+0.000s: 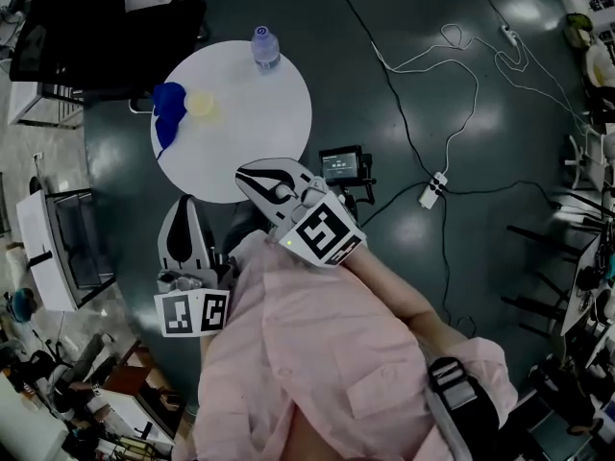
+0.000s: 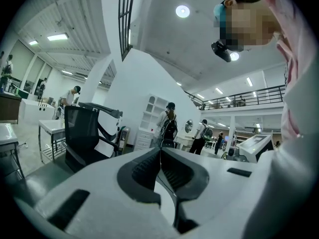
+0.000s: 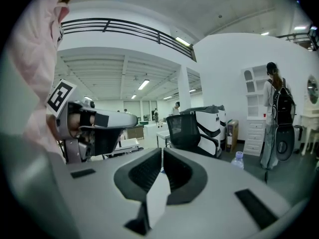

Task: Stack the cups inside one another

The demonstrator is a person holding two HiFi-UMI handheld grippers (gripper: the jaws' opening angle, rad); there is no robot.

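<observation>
In the head view, a round white table [image 1: 252, 140] holds blue cups [image 1: 168, 111] at its left edge and a pale yellow cup [image 1: 202, 104] beside them. My right gripper [image 1: 246, 173] hovers over the table's near edge, jaws together, with nothing in them. My left gripper [image 1: 185, 204] hangs lower left, just off the table, also shut and empty. In the left gripper view my left gripper [image 2: 160, 151] points out level into the room. The right gripper view shows my right gripper [image 3: 162, 152] shut and the left gripper [image 3: 94, 126] beside it. No cups show in either gripper view.
A clear water bottle [image 1: 265, 46] stands at the table's far edge, also seen as the bottle [image 3: 238, 159]. A black office chair [image 1: 106, 17] is beyond the table. A small screen on a stand [image 1: 343, 165] and cables with a power strip [image 1: 430, 193] lie on the floor to the right.
</observation>
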